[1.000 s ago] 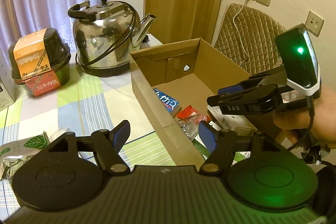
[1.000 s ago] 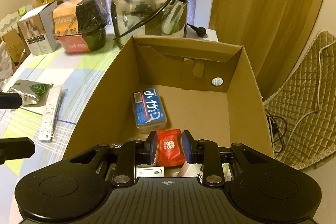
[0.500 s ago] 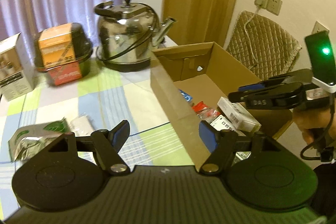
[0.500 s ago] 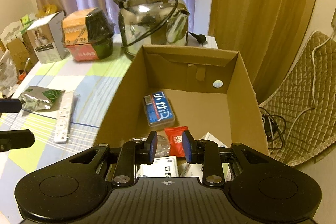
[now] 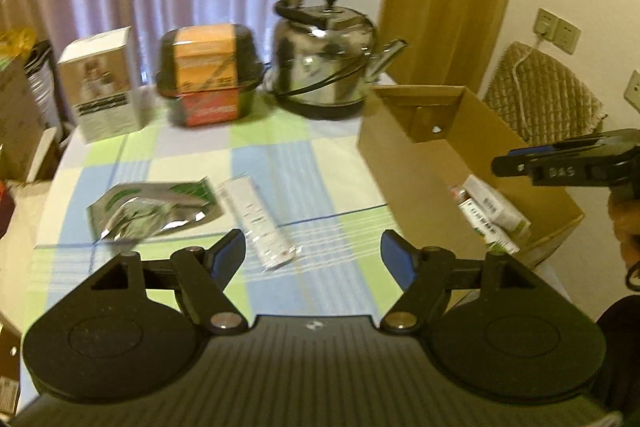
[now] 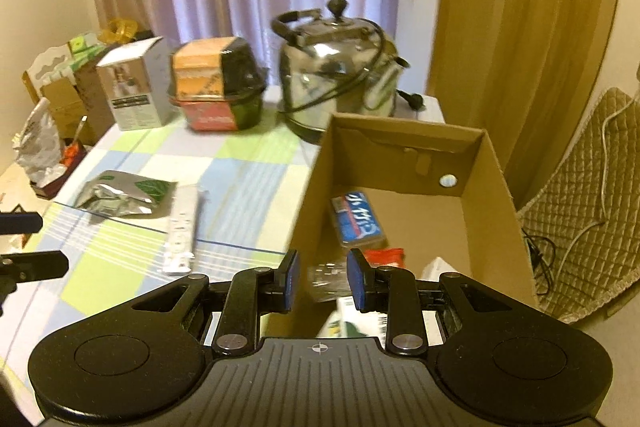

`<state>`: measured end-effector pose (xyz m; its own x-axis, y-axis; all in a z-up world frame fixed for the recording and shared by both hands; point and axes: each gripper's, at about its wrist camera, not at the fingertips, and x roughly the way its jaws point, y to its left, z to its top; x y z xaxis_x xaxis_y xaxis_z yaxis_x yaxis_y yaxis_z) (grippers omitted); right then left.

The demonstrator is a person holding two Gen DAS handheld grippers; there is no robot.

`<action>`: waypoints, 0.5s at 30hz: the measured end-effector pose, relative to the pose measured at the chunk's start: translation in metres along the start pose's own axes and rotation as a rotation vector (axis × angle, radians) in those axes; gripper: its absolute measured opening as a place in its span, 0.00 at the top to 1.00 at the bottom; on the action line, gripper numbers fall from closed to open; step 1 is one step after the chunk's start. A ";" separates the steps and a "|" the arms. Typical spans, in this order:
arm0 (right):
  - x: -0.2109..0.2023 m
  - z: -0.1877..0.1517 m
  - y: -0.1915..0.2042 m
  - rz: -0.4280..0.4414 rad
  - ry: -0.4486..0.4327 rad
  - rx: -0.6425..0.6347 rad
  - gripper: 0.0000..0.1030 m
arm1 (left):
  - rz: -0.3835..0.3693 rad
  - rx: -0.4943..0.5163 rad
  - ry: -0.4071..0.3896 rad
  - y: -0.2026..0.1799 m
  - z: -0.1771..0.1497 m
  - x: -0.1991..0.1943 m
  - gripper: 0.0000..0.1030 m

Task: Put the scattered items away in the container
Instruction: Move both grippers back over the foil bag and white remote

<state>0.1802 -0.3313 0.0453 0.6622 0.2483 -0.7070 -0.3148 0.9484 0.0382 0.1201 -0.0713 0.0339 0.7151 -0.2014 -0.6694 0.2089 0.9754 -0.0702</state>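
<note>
The open cardboard box [image 6: 492,187] stands on the table's right side, also in the left wrist view [image 5: 404,163]. It holds a blue packet [image 6: 358,221], a red packet [image 6: 386,255], a clear wrapper [image 6: 328,277] and white boxes [image 5: 494,211]. A silver foil pouch [image 5: 152,207] and a wrapped white remote [image 5: 260,223] lie on the checked cloth, ahead of my left gripper [image 5: 312,255], which is wide open and empty above the table. My right gripper [image 6: 323,279] hovers over the box's near left corner, narrowly open, holding nothing.
A steel kettle [image 5: 324,63] with a black cord, a black bowl with orange label [image 5: 208,75] and a white carton [image 5: 102,83] stand along the back of the table. Clutter sits off the left edge [image 6: 44,143]. A quilted chair [image 6: 588,211] is right of the box.
Both grippers have pulled back and swung left from the box. The pouch and remote now lie in front of the left gripper. Neither gripper's finger gap has changed.
</note>
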 end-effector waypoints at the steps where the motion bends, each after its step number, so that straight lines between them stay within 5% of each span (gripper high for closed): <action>1: -0.002 0.001 0.006 0.006 -0.001 -0.006 0.68 | 0.009 -0.007 0.001 0.004 -0.004 -0.004 0.31; 13: -0.008 -0.003 0.074 0.102 0.003 -0.062 0.68 | 0.143 -0.130 0.020 0.071 -0.040 -0.044 0.28; 15: -0.006 -0.005 0.084 0.117 0.009 -0.076 0.58 | 0.157 -0.135 0.021 0.079 -0.043 -0.049 0.28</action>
<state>0.1468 -0.2535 0.0493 0.6119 0.3541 -0.7072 -0.4406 0.8952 0.0670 0.0734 0.0198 0.0291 0.7175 -0.0455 -0.6950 0.0035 0.9981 -0.0617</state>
